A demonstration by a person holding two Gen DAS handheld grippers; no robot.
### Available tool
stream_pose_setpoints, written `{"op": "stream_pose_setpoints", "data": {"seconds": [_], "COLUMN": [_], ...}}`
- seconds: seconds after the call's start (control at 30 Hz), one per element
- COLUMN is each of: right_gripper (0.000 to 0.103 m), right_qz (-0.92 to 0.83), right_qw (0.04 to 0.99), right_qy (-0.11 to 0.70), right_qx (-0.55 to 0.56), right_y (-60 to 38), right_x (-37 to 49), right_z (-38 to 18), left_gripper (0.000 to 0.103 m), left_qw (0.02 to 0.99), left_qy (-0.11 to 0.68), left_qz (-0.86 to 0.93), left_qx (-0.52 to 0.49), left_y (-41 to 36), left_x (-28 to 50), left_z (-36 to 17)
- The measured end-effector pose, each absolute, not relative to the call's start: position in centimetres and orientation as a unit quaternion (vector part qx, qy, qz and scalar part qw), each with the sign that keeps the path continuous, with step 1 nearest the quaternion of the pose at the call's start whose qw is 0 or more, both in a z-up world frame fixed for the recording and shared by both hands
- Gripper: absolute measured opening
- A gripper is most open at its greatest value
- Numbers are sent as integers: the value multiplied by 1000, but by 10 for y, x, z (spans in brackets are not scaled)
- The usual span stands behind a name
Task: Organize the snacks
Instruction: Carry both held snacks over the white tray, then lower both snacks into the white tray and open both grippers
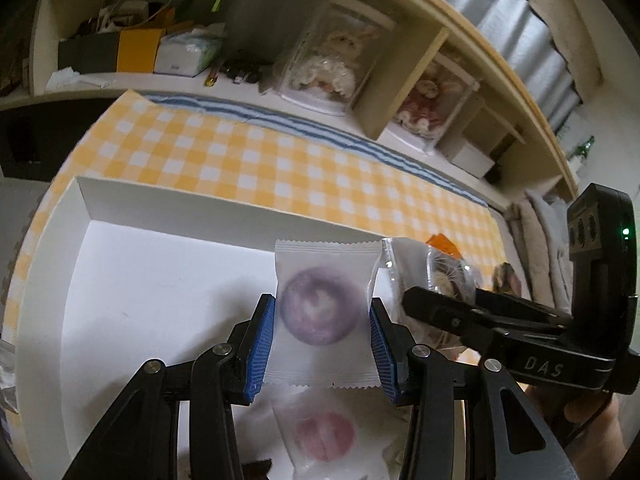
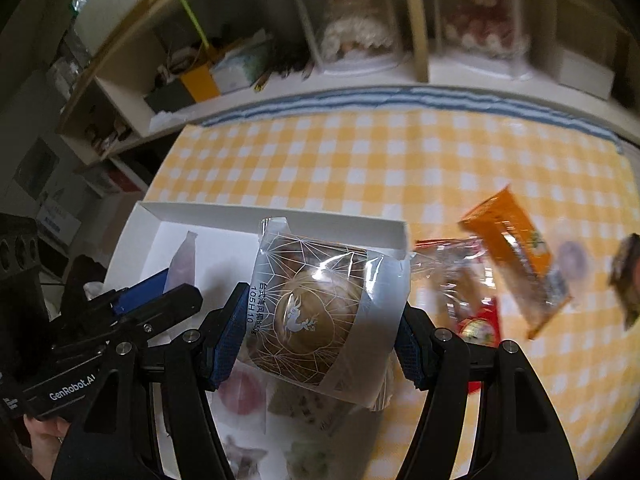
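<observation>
Both tongs are clamped on wrapped snacks above a shallow white box: the left tongs [image 1: 322, 344] pinch a frosted white packet with a purple round [image 1: 322, 308] between their blue pads, and the right tongs [image 2: 320, 340] grip a clear wrapper printed with white lines and a rabbit, holding a brown pastry [image 2: 320, 312]. Largest in the scene is the desk under a yellow-and-white checked cloth [image 2: 400, 160], edged with blue stripes on its far side. Beyond it stands a pale wooden shelf unit [image 1: 404, 80] with two boxed dolls and, at its left end, a clutter of cartons and a tissue pack. The white box [image 1: 160, 208] sits on the near left part of the cloth; a similar frosted packet with a pink round [image 1: 324, 436] lies in it, below the held purple one, along with a few blurred packets nearer the camera. Right of the box, loose on the cloth, lie an orange packet [image 2: 516, 264], a clear bag with red print [image 2: 464, 300] just beside it, and a dark packet [image 2: 628, 280] at the far right edge, too blurred to read.
</observation>
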State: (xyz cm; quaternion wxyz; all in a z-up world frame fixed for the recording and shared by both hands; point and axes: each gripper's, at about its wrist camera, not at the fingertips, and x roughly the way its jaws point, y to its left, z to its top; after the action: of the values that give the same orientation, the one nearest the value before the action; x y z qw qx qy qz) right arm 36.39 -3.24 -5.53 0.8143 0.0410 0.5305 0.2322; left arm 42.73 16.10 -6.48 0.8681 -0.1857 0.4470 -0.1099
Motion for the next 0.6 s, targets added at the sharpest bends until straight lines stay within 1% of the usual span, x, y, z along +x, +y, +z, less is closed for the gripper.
{"op": "stream_pose_setpoints", "data": {"seconds": [0.23,0.33,0.37,0.4,0.53,0.6], "right_gripper": [67,74,82,85,85,85], "right_qz": [242,234,229,226,237,245], "right_qw": [799,798,801,803,800,800], "right_qy": [550,555,554,552,550,547], "right_qx": [33,15,14,18,40,42], "right_y": [-21,-18,-20,-23,-35,-39], "right_x": [381,384,384,384,380,375], "right_z": [-76,-79,-78,-78,-74,-72], "left_gripper": [44,44,44,44,46,51], "left_qw": [861,858,858,858,859,858], "left_qy": [457,462,463,464,466,471], "left_qz": [-96,-95,-95,-96,-91,-84], "left_qx": [-199,-202,-200,-199,-193,-186], "left_y": [165,163,161,158,151,147], "left_x": [445,450,452,453,457,459], "left_z": [-85,-92,-94,-95,-99,-101]}}
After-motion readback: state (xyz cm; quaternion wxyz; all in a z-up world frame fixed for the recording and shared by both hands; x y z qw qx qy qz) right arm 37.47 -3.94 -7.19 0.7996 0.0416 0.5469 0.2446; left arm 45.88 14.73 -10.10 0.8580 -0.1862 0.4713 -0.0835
